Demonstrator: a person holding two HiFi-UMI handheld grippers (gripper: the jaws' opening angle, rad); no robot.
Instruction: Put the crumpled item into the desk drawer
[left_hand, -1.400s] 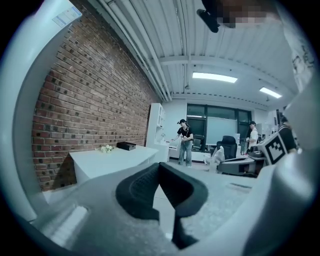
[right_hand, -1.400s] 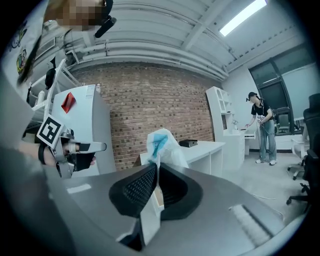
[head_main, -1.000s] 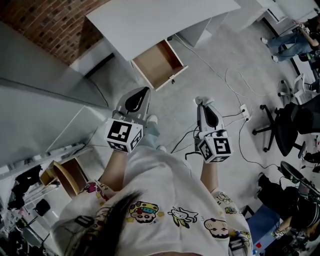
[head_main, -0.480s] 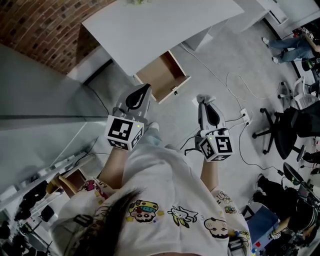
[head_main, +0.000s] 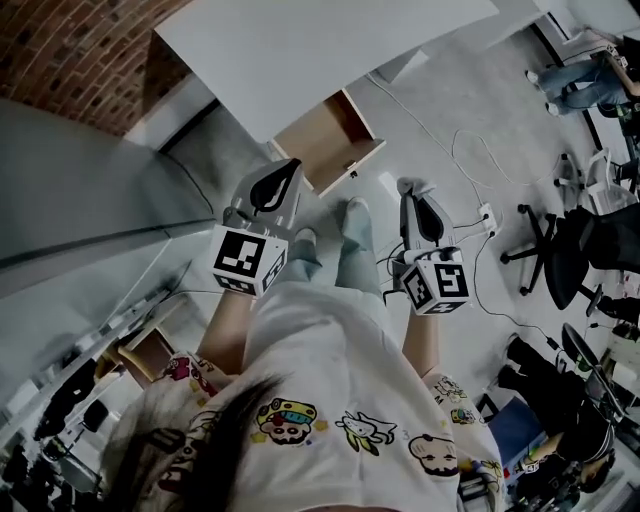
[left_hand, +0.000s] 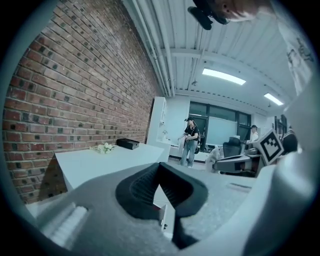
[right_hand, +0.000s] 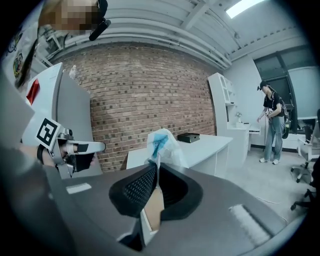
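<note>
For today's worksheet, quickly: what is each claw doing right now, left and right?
Left claw: closed, empty.
Right claw: closed on the crumpled item.

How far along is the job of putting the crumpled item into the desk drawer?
Done: the desk drawer stands open and the right gripper is shut on the crumpled white-and-blue item. In hand: it is held above the floor, short of the desk. Left: reach the drawer and release it inside. The left gripper is shut, empty.
</note>
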